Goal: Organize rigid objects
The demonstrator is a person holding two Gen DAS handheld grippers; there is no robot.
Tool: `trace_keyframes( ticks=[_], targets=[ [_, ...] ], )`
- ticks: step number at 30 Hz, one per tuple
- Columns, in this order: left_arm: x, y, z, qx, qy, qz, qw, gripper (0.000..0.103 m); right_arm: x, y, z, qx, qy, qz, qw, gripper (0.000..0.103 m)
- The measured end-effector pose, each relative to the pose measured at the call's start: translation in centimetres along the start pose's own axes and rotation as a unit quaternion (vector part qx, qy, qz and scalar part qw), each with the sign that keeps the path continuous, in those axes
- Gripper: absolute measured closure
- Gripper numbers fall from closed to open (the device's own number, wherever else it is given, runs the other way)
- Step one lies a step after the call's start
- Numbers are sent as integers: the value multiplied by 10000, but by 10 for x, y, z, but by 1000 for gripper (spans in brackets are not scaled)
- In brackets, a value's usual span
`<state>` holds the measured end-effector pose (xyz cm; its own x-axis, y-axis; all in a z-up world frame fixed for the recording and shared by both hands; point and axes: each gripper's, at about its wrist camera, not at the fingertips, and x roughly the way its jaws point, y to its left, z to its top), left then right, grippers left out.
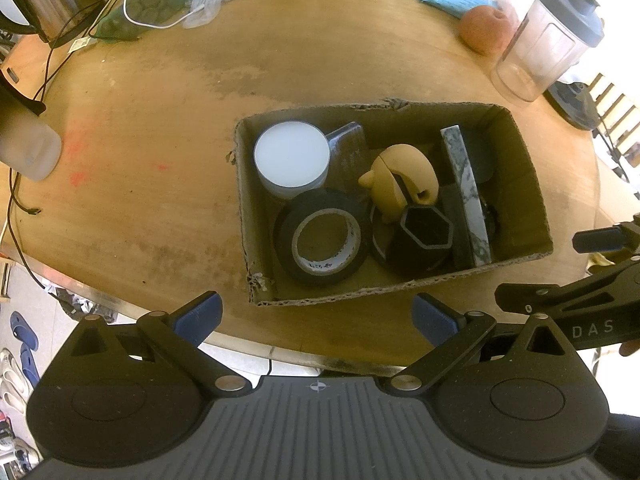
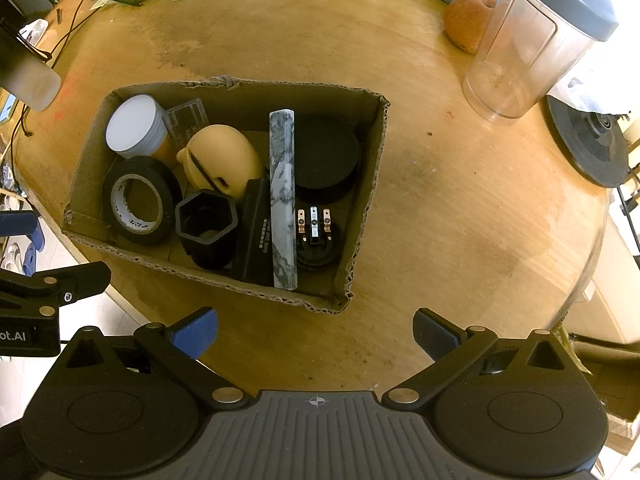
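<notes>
Box: tape roll, marble slab | claws wide apart, empty

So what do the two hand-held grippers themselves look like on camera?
Both match: the left hand-held gripper and right hand-held gripper have black linkage arms with silver pivot pins, blue pads on the fingertips, round black housings and a ribbed grey body with a small crosshair mark. White lettering shows on their sides. No cables or sleeves are visible.

Right gripper spread wide, empty, at 6 o'clock. Box at 10 o'clock holds tape, marbled bar.
</notes>
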<state>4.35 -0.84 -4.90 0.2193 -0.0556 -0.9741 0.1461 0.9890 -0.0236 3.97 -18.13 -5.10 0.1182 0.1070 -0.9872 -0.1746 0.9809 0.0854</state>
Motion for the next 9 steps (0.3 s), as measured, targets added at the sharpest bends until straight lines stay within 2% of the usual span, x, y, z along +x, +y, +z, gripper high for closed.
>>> trace_keyframes(
  ticks=[9],
  targets=[
    [-2,-2,2,24,-65,-96,9999,0,0,0,0,-2,7,4,10000,0]
  ],
)
